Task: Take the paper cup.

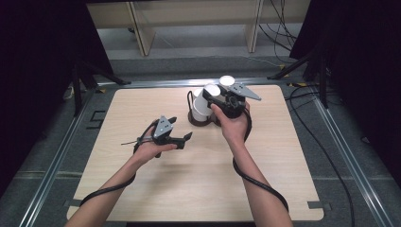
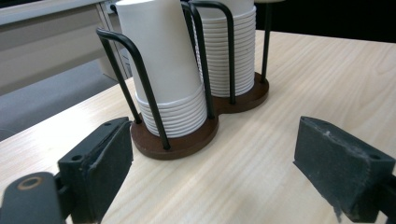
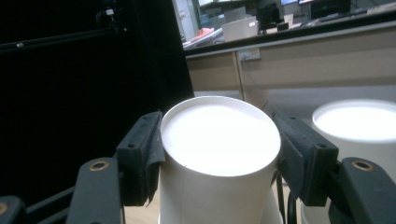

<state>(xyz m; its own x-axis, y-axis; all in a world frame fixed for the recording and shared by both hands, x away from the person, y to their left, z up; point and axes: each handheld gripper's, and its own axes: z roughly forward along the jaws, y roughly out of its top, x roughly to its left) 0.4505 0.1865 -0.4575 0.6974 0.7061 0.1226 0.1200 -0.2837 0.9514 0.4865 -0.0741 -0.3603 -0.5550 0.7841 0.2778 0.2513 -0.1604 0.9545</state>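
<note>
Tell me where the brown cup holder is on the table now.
In the high view, the brown cup holder stands at the far middle of the table, under the right gripper and just beyond the left gripper.

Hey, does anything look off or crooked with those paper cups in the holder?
Yes. In the near stack of cups in the holder, the top cup leans and sits much higher than the tightly nested rims below it. The right gripper has its jaws on either side of that cup's top. The far stack looks even. Nothing looks spilled.
</note>
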